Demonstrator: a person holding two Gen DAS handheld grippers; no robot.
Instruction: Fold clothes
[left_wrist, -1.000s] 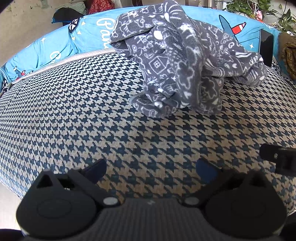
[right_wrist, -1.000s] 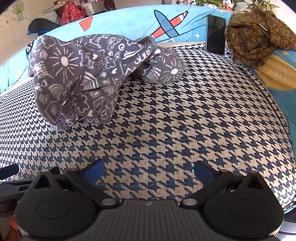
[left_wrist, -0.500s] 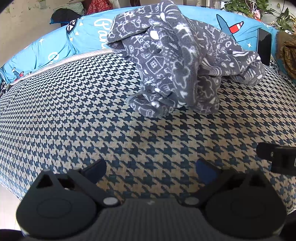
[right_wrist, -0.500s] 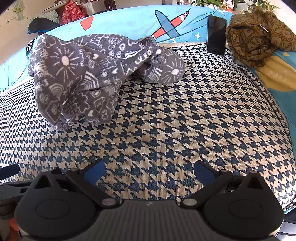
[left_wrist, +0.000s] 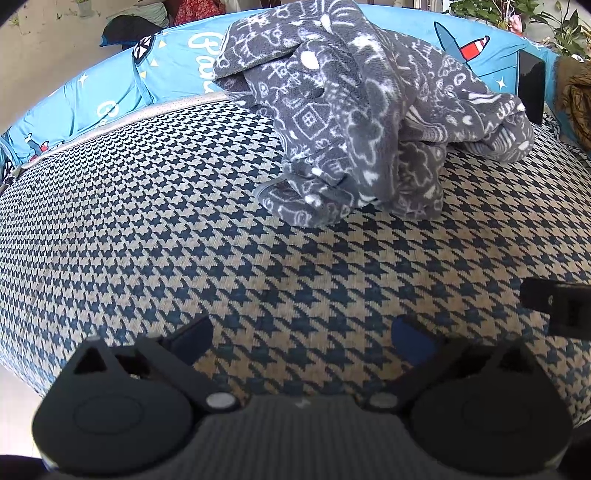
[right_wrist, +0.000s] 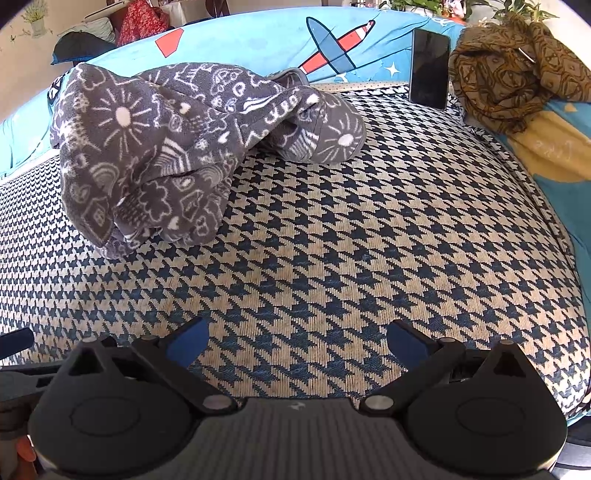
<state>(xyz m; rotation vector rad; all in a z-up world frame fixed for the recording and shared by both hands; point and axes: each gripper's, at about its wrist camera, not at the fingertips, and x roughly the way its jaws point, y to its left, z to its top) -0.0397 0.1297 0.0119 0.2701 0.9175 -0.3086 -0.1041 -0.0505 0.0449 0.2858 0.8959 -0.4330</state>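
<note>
A crumpled grey fleece garment with white doodle print lies in a heap on the houndstooth cloth. The right wrist view shows the same garment at the upper left. My left gripper hovers open over bare cloth, short of the heap, with nothing between its fingers. My right gripper is also open and empty, with the garment ahead and to its left. The edge of the right gripper shows at the right in the left wrist view.
A blue bedsheet with plane prints runs behind the cloth. A black phone leans upright at the back right. A brown patterned cloth is bunched beside it. Houndstooth cloth spreads to the right of the heap.
Both grippers have crept forward a little toward the garment, which now looks slightly larger. Both stay open. The garment has not moved.
</note>
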